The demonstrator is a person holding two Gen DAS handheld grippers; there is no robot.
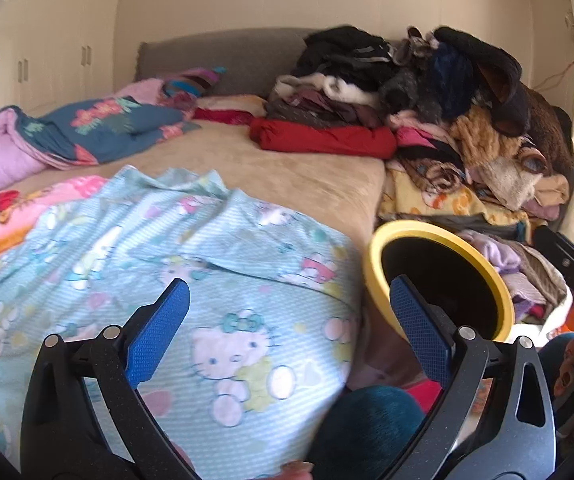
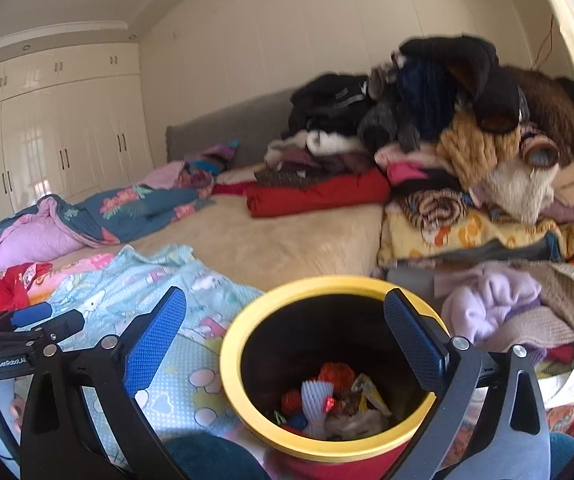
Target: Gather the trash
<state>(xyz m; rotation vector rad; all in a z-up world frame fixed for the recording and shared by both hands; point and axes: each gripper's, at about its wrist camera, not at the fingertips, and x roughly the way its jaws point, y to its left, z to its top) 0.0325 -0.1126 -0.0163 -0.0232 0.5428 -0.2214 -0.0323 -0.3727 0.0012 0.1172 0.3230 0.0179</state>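
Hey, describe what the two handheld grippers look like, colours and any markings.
Both the left gripper and right gripper have black speckled frames with silver rivets and blue textured pads. In the right wrist view, the left one's body carries white lettering.

**Colours in the bedroom**

The bin [image 2: 229,364] has a yellow rim and is black inside. The sheet [image 1: 135,248] is pale blue with white cartoon cats. The folded cloth [image 2: 319,196] is red. The quilt [image 1: 103,128] is blue with pink flowers.

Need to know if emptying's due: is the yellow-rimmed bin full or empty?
Partly filled: the bin holds wrappers only at its bottom, its dark walls bare above.
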